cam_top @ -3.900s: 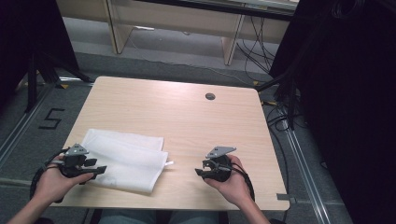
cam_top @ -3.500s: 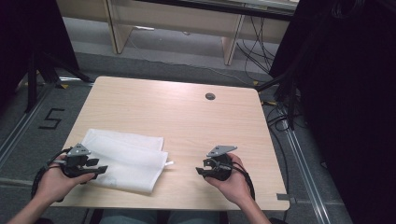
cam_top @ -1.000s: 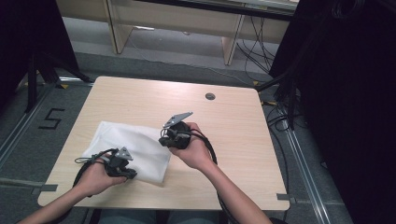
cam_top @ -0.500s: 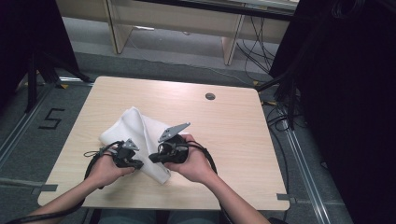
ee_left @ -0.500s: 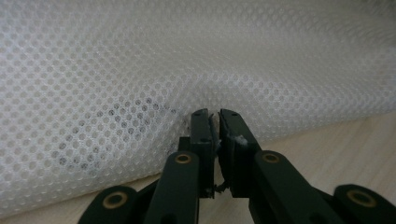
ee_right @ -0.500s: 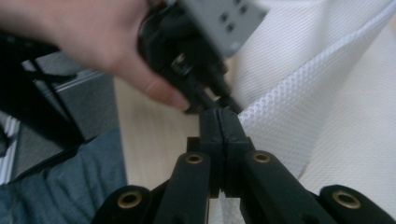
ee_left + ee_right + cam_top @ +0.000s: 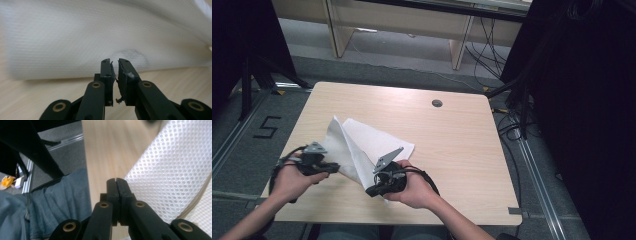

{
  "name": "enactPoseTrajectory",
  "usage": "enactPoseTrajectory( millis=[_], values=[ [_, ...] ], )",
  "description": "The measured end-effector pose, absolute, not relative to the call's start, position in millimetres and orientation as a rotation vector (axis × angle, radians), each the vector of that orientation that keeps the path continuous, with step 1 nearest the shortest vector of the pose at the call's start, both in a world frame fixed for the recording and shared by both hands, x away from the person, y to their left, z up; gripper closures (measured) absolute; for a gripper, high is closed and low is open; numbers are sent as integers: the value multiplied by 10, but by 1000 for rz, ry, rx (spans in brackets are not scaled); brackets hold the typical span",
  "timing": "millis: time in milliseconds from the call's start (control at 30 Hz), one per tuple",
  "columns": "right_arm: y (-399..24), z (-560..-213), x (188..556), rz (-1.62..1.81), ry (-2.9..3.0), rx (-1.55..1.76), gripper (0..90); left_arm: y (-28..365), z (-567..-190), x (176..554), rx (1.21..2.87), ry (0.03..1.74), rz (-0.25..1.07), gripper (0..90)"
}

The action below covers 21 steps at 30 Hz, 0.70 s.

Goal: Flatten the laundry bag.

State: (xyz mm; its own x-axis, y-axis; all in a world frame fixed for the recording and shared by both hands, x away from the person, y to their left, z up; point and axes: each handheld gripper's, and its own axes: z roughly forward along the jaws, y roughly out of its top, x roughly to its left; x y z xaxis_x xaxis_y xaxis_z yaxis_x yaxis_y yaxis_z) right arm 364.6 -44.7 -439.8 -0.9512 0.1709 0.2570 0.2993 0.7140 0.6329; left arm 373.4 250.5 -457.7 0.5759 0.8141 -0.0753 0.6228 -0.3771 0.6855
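A white mesh cloth lies on the left half of the wooden table, one part pulled up into a standing fold. My right gripper is near the table's front edge at the cloth's lower corner. In the right gripper view its jaws are pressed together, with the mesh running off from their right side. My left gripper sits at the cloth's left side. Its jaws have just been opening and stand a narrow slit apart with nothing between them, the cloth just ahead.
A small dark grommet sits in the tabletop at the back. The person's trousers are below the table's front edge. Cables lie on the floor to the right, and a floor mark is to the left.
The right gripper has pulled the cloth's corner from the middle of the table toward the front edge, raising a fold. The left gripper has shifted left and its jaws have parted.
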Motion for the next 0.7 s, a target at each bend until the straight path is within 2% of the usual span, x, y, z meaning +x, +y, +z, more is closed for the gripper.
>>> enactPoseTrajectory(
  millis=[167, 300, 567, 700],
  values=[
    [-420, -4485, 3559, -1007, -2728, -349, 900, 2753, -4418, 3691, 1980, 1226, 448, 802],
    [-412, -4540, 3519, -989, -2716, -294, 900, 2842, -4251, 3687, 1965, 1216, 511, 786],
    [-476, -4575, 3470, -955, -2691, -281, 900, 2975, -3936, 3598, 1809, 1278, 717, 753],
    [-502, -4616, 3436, -931, -2687, -267, 900, 3013, -3872, 3587, 1756, 1285, 740, 754]
  ],
)
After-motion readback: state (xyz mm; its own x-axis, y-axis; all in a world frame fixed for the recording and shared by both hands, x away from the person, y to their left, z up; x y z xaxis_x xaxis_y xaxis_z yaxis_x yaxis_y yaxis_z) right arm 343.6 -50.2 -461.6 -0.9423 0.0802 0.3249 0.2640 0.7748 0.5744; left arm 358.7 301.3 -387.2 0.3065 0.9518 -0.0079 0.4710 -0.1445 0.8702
